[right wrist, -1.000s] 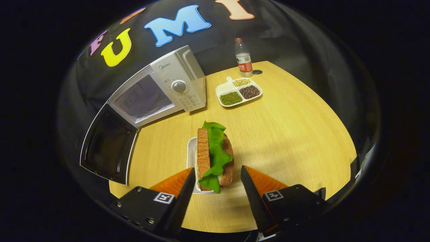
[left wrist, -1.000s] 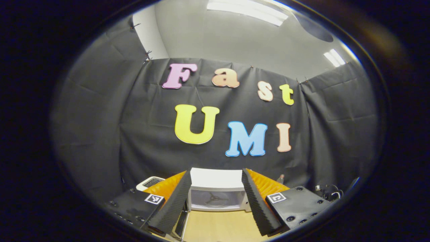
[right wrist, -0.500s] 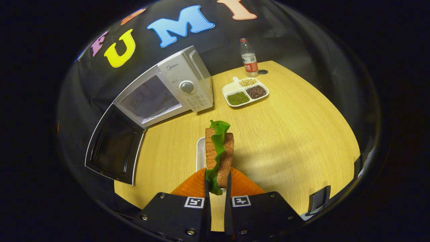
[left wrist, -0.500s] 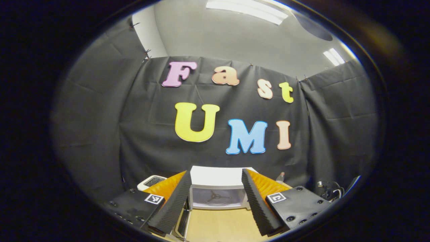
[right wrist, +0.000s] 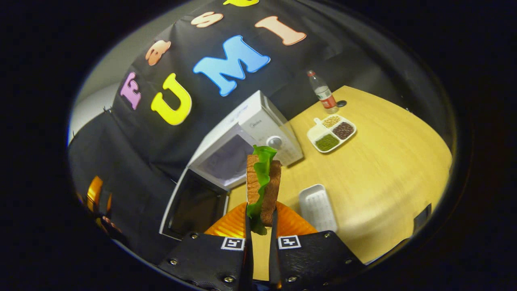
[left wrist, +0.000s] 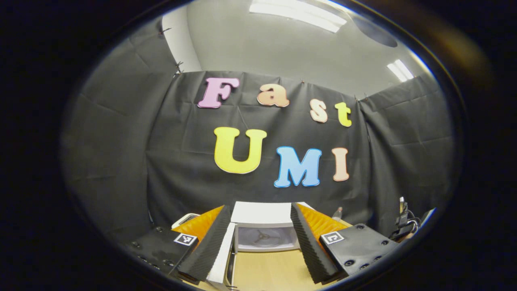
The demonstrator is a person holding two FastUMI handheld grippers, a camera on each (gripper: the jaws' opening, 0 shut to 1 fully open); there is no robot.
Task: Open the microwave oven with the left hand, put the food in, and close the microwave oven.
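In the right gripper view, going left to right: my left gripper (right wrist: 97, 198) shows at the far left edge, too blurred there to judge its fingers. Next comes the microwave's open door (right wrist: 194, 208), swung out over the table's edge, then the microwave (right wrist: 246, 141) itself, cavity exposed. In front of it my right gripper (right wrist: 260, 226) clamps the sandwich (right wrist: 262, 184) between both fingers, held upright and lifted off the table (right wrist: 383, 161), lettuce sticking out top and bottom. Just right of it lies the white tray (right wrist: 317, 206), bare. Farther right sits the bean dish (right wrist: 332, 132), with a bottle (right wrist: 322, 91) behind it by the wall. In the left gripper view, my left gripper (left wrist: 260, 242) holds nothing, fingers spread wide; between them I see the door's edge (left wrist: 222, 256) at left and the cavity's turntable (left wrist: 264, 237).
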